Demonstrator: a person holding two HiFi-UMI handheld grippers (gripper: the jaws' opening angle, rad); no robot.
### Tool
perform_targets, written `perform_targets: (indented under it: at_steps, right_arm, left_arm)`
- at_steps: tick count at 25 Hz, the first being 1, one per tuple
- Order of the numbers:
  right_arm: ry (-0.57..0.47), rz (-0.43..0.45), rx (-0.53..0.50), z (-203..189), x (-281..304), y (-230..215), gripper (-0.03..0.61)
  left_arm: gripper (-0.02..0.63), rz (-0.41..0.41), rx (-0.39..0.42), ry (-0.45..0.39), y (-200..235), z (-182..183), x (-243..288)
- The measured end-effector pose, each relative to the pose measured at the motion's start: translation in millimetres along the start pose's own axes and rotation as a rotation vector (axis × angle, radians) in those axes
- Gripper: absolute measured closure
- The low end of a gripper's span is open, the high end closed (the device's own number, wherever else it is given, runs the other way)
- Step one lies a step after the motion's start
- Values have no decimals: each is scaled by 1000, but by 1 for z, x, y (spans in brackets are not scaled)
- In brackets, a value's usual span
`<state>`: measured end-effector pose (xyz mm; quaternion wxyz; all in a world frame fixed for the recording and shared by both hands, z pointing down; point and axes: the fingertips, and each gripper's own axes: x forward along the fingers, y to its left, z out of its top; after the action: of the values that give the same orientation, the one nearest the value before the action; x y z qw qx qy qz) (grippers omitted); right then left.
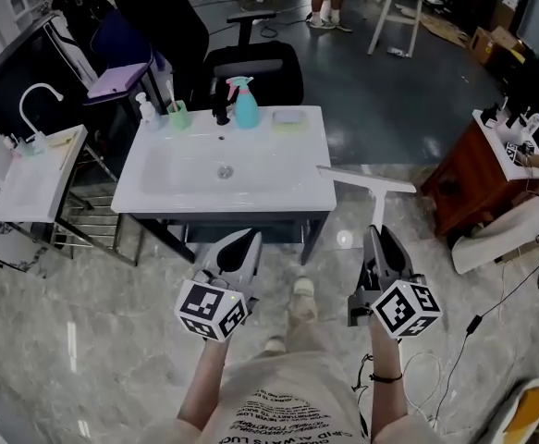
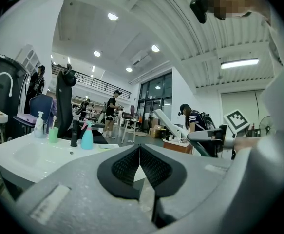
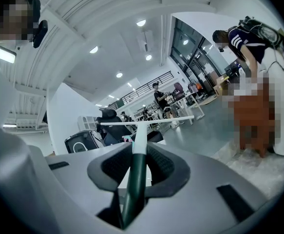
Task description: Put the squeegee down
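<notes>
Head view: right tongs are clamped on the squeegee by its handle, with the blade out front at the front-right corner of the washbasin tabletop. Only the blade's left end is over the white top; the rest hangs over the floor. If we release here it likely tips off and drops. Left tongs are closed and empty, just short of the front edge, so no backup if it slips. Spray bottle, green cup and black tap crowd the back rim, and pushing in too deep could knock them over.

Left gripper view: pads meet at the tip with nothing between them. The basin is ahead-left. A pale bar off to the right looks like the blade, though we can't be sure.

Right gripper view: the dark handle sits squarely in the grip, held low, with the wide blade far out. We judge that's a long lever. If the blade clips the tabletop edge, the handle could twist in the grip and land crooked.
</notes>
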<state>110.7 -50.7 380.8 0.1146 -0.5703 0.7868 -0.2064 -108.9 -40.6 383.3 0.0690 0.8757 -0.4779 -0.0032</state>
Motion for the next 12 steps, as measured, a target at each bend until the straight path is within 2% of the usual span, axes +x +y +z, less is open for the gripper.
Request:
perform_targets:
  at_steps: [12]
  right_arm:
    - [66,13,2,0,98,-36,483]
  left_arm:
    - [591,33,-33,41,49,-9,81]
